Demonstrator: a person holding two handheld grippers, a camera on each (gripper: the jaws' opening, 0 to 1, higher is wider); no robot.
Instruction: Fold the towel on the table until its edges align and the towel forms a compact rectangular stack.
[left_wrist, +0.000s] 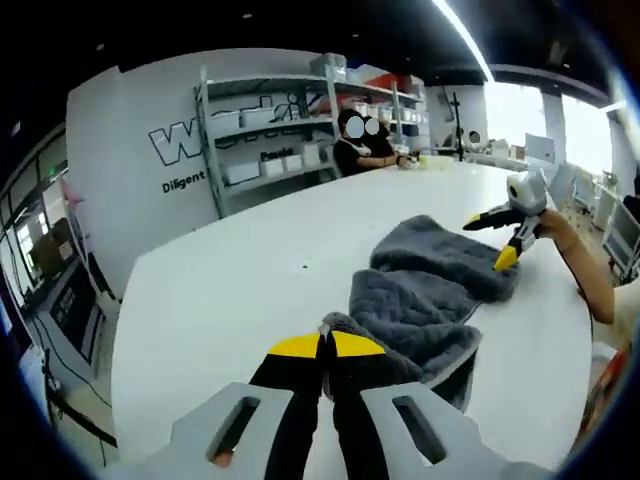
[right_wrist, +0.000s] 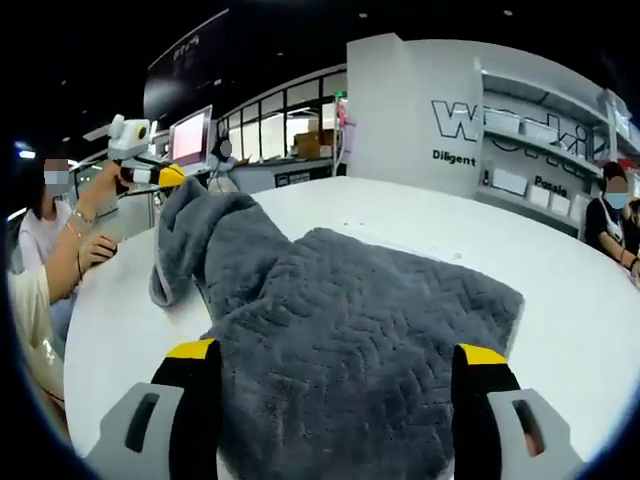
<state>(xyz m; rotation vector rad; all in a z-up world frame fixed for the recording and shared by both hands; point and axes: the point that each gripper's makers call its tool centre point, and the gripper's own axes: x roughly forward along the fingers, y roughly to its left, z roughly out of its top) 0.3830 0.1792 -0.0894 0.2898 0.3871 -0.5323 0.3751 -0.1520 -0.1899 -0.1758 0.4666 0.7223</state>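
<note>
A grey quilted towel (left_wrist: 430, 290) lies crumpled on the white table (left_wrist: 250, 270). My left gripper (left_wrist: 325, 345) is shut on the towel's near corner, its yellow tips pressed together over the cloth. In the right gripper view that left gripper (right_wrist: 165, 178) holds the corner raised off the table, and the towel (right_wrist: 350, 320) spreads out below. My right gripper (right_wrist: 335, 355) is open, its jaws wide apart on either side of the towel's near edge. From the left gripper view the right gripper (left_wrist: 490, 240) hovers at the towel's far end, with a hand behind it.
Metal shelves (left_wrist: 270, 130) with boxes stand against the grey wall behind the table. Two people (left_wrist: 360, 145) sit at the table's far end. Another person (right_wrist: 45, 240) sits by the table edge, near a monitor (right_wrist: 190, 138).
</note>
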